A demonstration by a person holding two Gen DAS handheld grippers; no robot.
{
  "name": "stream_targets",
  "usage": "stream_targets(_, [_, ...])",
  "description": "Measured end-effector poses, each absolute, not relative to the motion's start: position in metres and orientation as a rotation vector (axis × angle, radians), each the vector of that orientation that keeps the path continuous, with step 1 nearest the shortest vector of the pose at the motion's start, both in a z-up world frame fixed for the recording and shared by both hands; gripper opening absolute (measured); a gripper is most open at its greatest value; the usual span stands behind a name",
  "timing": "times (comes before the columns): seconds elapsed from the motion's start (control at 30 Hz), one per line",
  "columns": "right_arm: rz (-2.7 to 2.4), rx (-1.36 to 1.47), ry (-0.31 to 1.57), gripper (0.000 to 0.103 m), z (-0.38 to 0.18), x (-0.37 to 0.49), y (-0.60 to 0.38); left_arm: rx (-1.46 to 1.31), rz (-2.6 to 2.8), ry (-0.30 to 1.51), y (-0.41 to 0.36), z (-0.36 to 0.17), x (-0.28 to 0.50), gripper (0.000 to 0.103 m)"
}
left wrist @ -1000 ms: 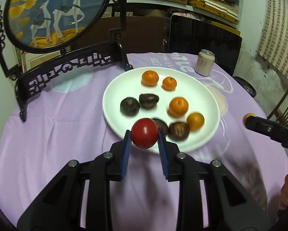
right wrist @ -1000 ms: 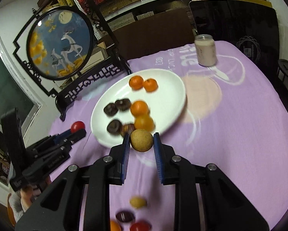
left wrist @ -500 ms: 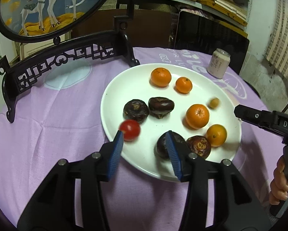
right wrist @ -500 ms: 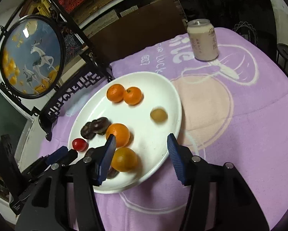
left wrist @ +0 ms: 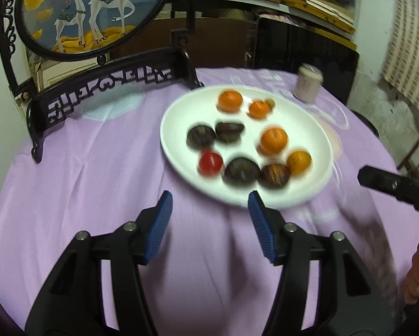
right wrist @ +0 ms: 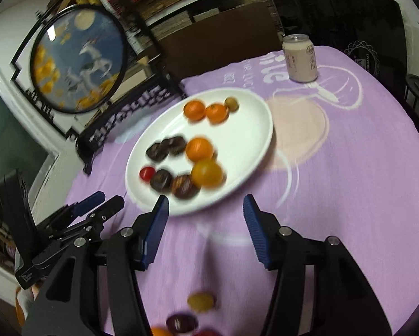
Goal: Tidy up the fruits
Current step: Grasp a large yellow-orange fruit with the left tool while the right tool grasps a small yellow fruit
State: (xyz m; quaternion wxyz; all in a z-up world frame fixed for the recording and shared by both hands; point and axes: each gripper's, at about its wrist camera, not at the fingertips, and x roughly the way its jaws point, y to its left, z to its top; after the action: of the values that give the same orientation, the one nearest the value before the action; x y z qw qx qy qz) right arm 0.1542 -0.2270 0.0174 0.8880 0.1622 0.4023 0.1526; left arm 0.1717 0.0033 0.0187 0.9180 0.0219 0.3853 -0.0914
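Observation:
A white plate (left wrist: 176,117) (right wrist: 254,128) on the purple cloth holds several oranges (left wrist: 273,140) (right wrist: 199,149), several dark fruits (left wrist: 240,170) (right wrist: 160,179), a red tomato (left wrist: 210,163) (right wrist: 147,173) and a small tan fruit (left wrist: 270,102) (right wrist: 231,103). My left gripper (left wrist: 208,196) is open and empty, just short of the plate's near rim; it also shows in the right wrist view (right wrist: 100,198). My right gripper (right wrist: 205,200) is open and empty, near the plate's rim. Loose fruits lie below it: a tan one (right wrist: 201,301) and a dark one (right wrist: 180,322).
A black carved stand with a round deer painting (left wrist: 97,11) (right wrist: 78,61) stands at the back left. A drink can (left wrist: 307,84) (right wrist: 299,57) stands behind the plate on the right. The right gripper's tip (left wrist: 391,186) shows at the right in the left wrist view.
Both grippers let go of their fruits: the tomato and the tan fruit now lie on the plate. Both have opened wide and drawn back from the plate.

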Motion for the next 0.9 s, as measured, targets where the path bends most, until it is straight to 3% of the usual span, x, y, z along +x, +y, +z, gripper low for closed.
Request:
stream_targets(0.17, [0.329,0.336,0.831,0.058,0.012,0.118,-0.234,0.093,-0.278,0.808,0.001,0.010,0.111,0.060])
stream_targets(0.37, [0.317,0.391,0.801,0.060,0.012,0.089,-0.257,0.180,-0.429,0.721,-0.006,0.010,0.035,0.068])
stream_targets(0.73, [0.318,0.421,0.803,0.065,0.012,0.085,-0.264,0.283,-0.578,0.752,-0.030,-0.011,0.004,0.069])
stream_targets(0.83, [0.319,0.414,0.805,0.065,0.012,0.085,-0.262,0.300,-0.586,0.791,-0.036,-0.021,0.006,0.066])
stream_targets(0.9, [0.320,0.410,0.807,0.065,0.011,0.086,-0.261,0.295,-0.593,0.812,-0.037,-0.024,0.007,0.056])
